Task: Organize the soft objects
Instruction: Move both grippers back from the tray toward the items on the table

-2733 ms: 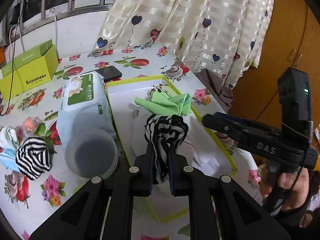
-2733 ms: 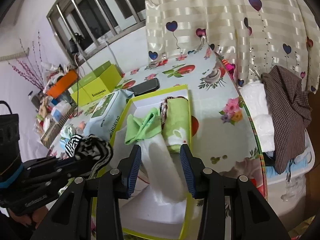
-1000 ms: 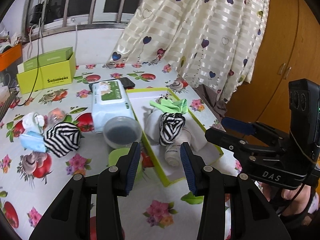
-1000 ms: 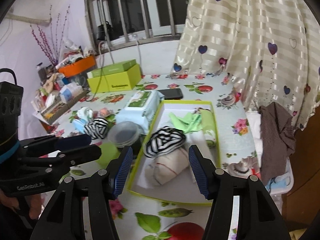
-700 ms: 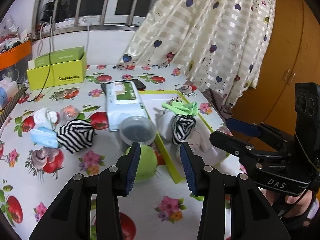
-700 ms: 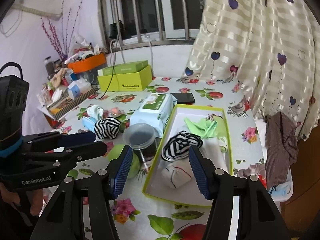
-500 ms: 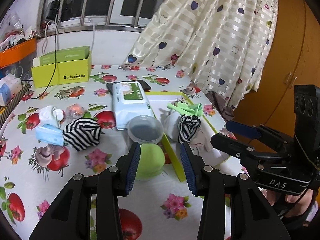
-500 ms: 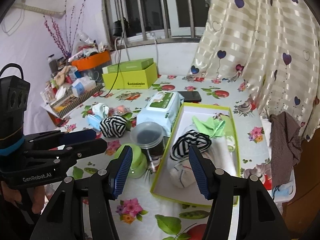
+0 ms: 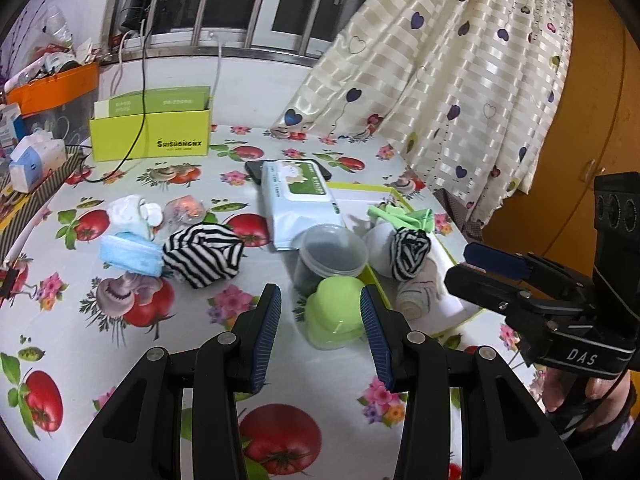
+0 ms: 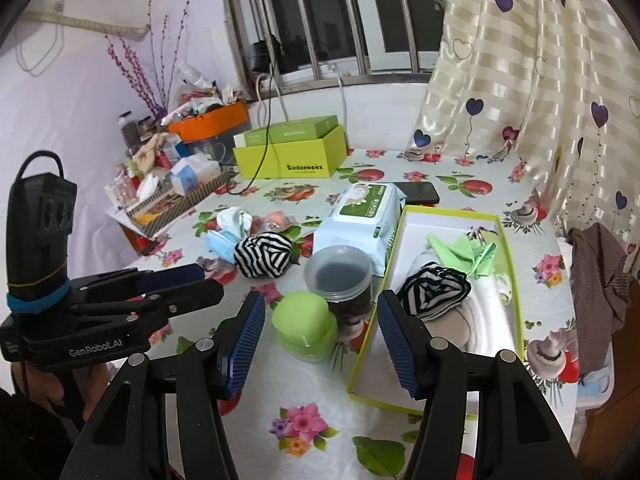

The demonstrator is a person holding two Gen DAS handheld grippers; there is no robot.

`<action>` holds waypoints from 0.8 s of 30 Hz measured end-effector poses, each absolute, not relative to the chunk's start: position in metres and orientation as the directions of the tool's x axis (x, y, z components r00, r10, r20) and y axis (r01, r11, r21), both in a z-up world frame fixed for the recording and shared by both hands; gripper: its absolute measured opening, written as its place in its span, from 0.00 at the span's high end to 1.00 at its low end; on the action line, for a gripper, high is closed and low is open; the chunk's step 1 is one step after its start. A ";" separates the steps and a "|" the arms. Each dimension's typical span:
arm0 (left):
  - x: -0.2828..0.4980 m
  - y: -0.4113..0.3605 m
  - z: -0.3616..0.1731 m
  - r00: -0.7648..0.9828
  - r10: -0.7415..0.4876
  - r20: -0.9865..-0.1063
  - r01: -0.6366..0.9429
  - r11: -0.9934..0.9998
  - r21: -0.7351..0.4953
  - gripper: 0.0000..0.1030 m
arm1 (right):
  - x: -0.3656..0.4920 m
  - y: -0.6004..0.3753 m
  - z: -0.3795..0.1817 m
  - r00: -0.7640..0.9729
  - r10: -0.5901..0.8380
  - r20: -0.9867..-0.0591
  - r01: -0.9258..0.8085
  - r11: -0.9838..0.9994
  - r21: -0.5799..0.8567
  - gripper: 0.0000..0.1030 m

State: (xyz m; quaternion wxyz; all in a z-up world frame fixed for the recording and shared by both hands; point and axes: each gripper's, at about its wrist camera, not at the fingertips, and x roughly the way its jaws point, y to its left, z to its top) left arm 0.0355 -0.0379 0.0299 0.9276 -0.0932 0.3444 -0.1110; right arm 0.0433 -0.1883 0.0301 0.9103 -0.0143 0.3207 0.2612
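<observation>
This is a lived-in room of a home. A table (image 9: 120, 360) under a fruit-and-flower oilcloth fills the lower half of both views. A barred window (image 10: 340, 28) sits at the top centre, with a cream heart-print curtain (image 9: 460, 80) hanging at the upper right. A wooden cupboard door (image 9: 592, 120) stands at the right edge. Household clutter and a vase of purple twigs (image 10: 144, 60) crowd the upper left.
</observation>
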 end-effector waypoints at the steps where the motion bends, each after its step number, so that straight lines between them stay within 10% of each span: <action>1: 0.035 -0.037 0.030 0.738 -0.267 -0.619 0.138 0.959 -0.249 0.58 | 0.043 -0.188 0.030 0.657 0.470 -0.590 -0.485 0.862 0.147 0.43; 24: 0.033 0.031 0.008 0.751 -0.199 -0.630 -0.002 0.953 -0.303 0.58 | 0.047 -0.140 0.030 0.579 0.543 -0.608 -0.592 0.793 0.144 0.44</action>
